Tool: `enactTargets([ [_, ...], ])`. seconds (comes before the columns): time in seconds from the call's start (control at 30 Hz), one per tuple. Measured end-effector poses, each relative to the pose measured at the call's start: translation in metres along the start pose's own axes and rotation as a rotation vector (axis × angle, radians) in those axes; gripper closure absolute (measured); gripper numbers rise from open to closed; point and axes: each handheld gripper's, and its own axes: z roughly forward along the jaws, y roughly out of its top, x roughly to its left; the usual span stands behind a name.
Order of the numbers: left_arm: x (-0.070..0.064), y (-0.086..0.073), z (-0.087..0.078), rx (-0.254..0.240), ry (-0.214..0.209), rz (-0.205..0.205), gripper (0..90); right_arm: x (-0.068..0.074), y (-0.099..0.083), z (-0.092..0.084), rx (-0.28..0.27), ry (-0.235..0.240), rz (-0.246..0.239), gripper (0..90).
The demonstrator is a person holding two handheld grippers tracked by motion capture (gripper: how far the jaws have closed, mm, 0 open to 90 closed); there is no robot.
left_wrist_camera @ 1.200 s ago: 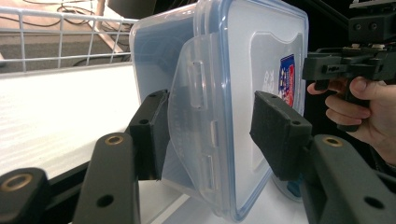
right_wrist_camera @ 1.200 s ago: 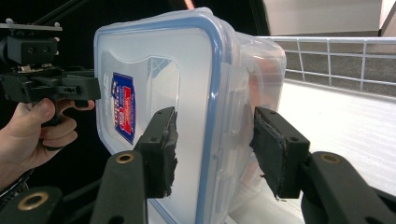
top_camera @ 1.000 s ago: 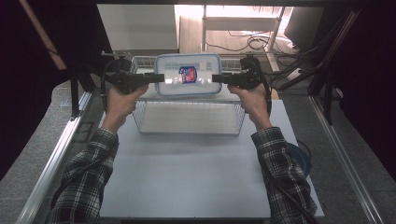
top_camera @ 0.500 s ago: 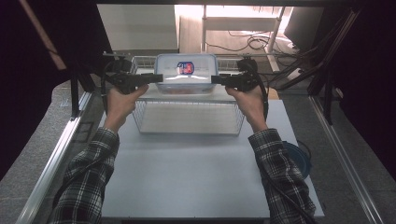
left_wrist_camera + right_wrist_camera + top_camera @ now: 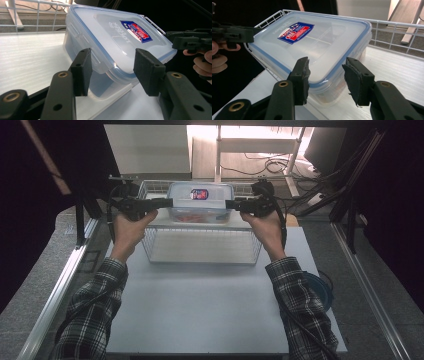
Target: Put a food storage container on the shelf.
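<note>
A: Where's the box?
B: On the white shelf at the far side of the wire basket, close to the shelf's front edge. Clear tub, blue-rimmed lid, red and blue label on top.

A: And the grippers?
B: One at each short end. The left gripper comes in from the left, the right gripper from the right, both about level with the lid.

A: Are the jaws clenched on it?
B: In the left gripper view the left gripper straddles the box's near corner; its jaws have just been closing, yet one pad hangs off the lid's edge with a gap. I'd call that released. In the right gripper view the right gripper sits astride the lid rim, pads close to it, but whether they press I cannot tell.

A: Room to move?
B: The basket's rear wire wall stands just behind the box. In front, the basket floor is bare, and the surface nearer the person is bare too. Dark frame posts stand well out to each side.
</note>
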Motion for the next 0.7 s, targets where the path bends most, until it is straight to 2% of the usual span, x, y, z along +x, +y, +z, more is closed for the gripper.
enactTargets([
  [0.2, -0.003, -0.002, -0.001, -0.007, -0.001, 0.002, 49.0, -0.001, 0.000, 0.000, -0.006, -0.007, 0.008, 53.1],
  [0.27, -0.004, -0.002, -0.001, -0.009, 0.009, 0.031, 49.0, -0.001, 0.000, 0.000, -0.009, -0.014, 0.010, 51.8],
  [0.3, -0.004, -0.002, -0.001, -0.009, 0.009, 0.031, 48.7, 0.000, 0.000, 0.000, -0.011, -0.023, 0.004, 51.0],
  [0.33, -0.007, -0.002, -0.001, -0.015, 0.022, 0.066, 48.7, 0.000, 0.000, 0.000, -0.011, -0.023, 0.004, 51.0],
  [0.37, -0.011, -0.001, -0.004, -0.032, 0.034, 0.108, 41.9, 0.004, -0.001, -0.001, -0.021, -0.052, -0.025, 46.9],
  [0.4, -0.011, -0.001, -0.004, -0.032, 0.034, 0.108, 39.9, 0.004, -0.001, -0.001, -0.021, -0.052, -0.025, 46.9],
  [0.43, -0.013, 0.000, -0.006, -0.037, 0.024, 0.125, 39.9, 0.005, -0.002, -0.001, -0.022, -0.061, -0.041, 44.9],
  [0.47, -0.016, 0.000, -0.009, -0.026, 0.017, 0.136, 34.8, 0.009, -0.003, -0.004, -0.033, -0.069, -0.061, 39.4],
  [0.5, -0.016, 0.000, -0.009, -0.026, 0.017, 0.136, 32.4, 0.009, -0.003, -0.004, -0.033, -0.069, -0.061, 39.4],
  [0.53, -0.018, -0.001, -0.009, -0.003, 0.001, 0.142, 32.4, 0.011, -0.004, -0.006, -0.038, -0.068, -0.069, 37.0],
  [0.57, -0.022, -0.003, -0.009, 0.030, -0.006, 0.159, 27.6, 0.014, -0.007, -0.010, -0.062, -0.073, -0.075, 31.1],
  [0.6, -0.022, -0.003, -0.009, 0.030, -0.006, 0.159, 26.3, 0.014, -0.007, -0.010, -0.062, -0.073, -0.075, 31.1],
  [0.63, -0.027, -0.006, -0.010, 0.047, 0.007, 0.189, 26.3, 0.014, -0.009, -0.012, -0.073, -0.071, -0.082, 28.2],
  [0.7, -0.030, -0.010, -0.011, 0.058, 0.003, 0.205, 23.2, 0.017, -0.012, -0.015, -0.089, -0.068, -0.090, 20.1],
])
